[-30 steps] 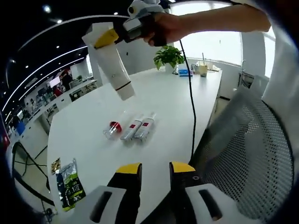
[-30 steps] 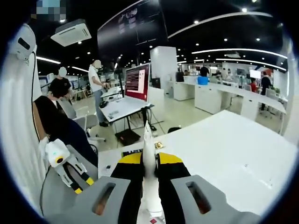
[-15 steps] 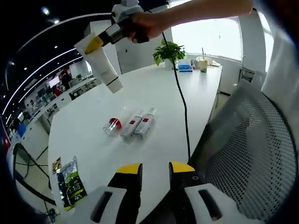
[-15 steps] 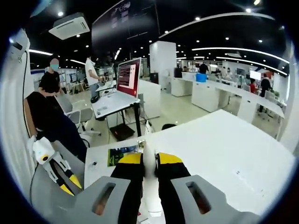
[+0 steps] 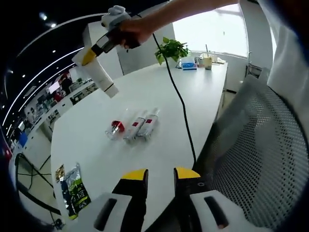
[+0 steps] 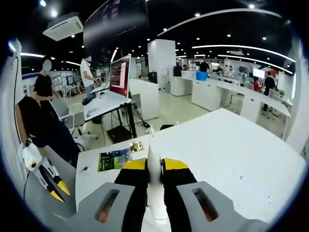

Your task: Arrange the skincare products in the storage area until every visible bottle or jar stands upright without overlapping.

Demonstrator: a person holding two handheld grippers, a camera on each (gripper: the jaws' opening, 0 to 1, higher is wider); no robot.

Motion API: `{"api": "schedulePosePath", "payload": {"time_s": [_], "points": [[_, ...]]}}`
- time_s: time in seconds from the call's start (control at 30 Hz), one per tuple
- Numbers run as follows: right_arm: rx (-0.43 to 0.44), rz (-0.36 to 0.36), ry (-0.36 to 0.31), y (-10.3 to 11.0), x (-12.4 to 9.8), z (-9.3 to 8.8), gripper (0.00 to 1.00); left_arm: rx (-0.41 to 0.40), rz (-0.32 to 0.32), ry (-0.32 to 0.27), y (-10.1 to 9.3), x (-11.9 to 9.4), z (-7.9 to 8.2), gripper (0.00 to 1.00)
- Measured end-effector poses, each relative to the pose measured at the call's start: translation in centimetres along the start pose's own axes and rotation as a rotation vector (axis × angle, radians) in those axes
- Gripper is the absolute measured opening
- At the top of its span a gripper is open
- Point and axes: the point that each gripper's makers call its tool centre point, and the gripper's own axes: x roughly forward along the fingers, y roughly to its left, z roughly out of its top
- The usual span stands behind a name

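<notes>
While right tongs clamp white tube | three bottles lie flat

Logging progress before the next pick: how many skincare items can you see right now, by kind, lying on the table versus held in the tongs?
Bottles lying on their sides on the white table: 3, in a row: red-capped bottle, second bottle, third bottle.
White tube held in the air by the right tongs: 1.
Total: 4, none standing upright yet.
</notes>
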Motion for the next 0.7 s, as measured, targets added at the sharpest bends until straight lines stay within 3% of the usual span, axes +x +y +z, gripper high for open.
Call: {"api": "schedulePosePath", "payload": {"time_s": [0.7], "points": [[0.006,-0.012,0.067,-3.6,3.4,-2.7,0.09,0.015,0.027,0.049,0.6,0.3,-0.9,0.20]]}}
